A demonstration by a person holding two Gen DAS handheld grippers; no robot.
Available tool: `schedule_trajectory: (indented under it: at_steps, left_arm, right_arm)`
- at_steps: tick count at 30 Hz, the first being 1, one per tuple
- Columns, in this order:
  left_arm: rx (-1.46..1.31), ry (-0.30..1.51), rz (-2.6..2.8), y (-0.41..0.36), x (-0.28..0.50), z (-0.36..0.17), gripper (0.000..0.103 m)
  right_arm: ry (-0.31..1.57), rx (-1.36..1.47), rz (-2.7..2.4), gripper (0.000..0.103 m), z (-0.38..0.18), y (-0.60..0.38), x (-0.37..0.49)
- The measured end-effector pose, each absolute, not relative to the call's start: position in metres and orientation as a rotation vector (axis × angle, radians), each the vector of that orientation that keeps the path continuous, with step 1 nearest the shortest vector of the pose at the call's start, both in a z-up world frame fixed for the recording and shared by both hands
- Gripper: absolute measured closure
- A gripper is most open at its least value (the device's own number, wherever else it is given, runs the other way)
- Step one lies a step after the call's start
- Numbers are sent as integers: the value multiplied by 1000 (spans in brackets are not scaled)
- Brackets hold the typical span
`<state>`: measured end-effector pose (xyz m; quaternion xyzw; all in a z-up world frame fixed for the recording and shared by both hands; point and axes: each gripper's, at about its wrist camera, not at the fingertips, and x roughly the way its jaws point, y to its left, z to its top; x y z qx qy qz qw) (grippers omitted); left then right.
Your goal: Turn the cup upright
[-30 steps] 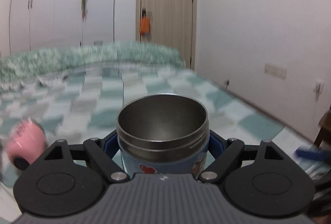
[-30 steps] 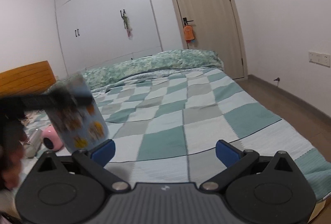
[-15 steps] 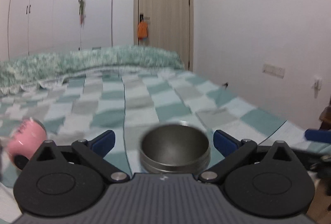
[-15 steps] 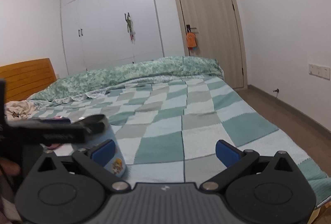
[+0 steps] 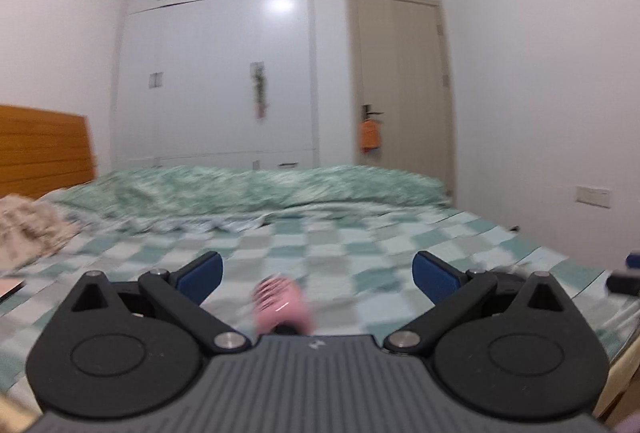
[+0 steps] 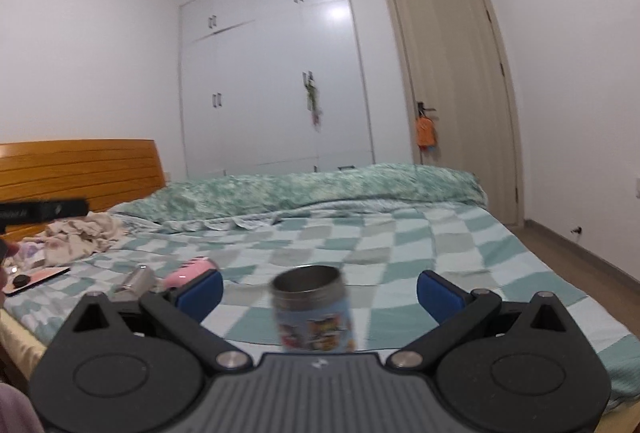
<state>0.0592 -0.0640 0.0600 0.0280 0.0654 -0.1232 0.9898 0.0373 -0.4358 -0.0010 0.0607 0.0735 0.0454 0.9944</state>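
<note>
The steel cup [image 6: 312, 311] with a light blue cartoon sleeve stands upright on the checked bedspread [image 6: 400, 245], mouth up, in the right wrist view. It sits between and just ahead of my right gripper [image 6: 320, 287], which is open and apart from it. My left gripper [image 5: 316, 271] is open and empty; the cup is out of its view. Part of the left gripper [image 6: 44, 211] shows at the far left of the right wrist view.
A pink object [image 5: 282, 303] lies on the bed in front of the left gripper; it also shows in the right wrist view [image 6: 188, 273] beside a silver cylinder [image 6: 136, 279]. Crumpled clothes [image 6: 80, 237], a wooden headboard [image 6: 80, 165], wardrobe and door lie beyond.
My left gripper opened, let go of the upright cup on the bed, and pulled away to the left. The cup now stands in front of my right gripper.
</note>
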Motion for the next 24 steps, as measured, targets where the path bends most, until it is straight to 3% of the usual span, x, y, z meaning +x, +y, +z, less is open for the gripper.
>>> schedule_trajectory:
  at_steps: [10,24]
  left_arm:
    - [68,139,-135,-5,14,-6,0]
    - [-30,94,-112,27,-1,-20,0]
  right_arm:
    - [118,17,102,0,-22,-369,10]
    - [83,-30,20,0,-40,-355,3]
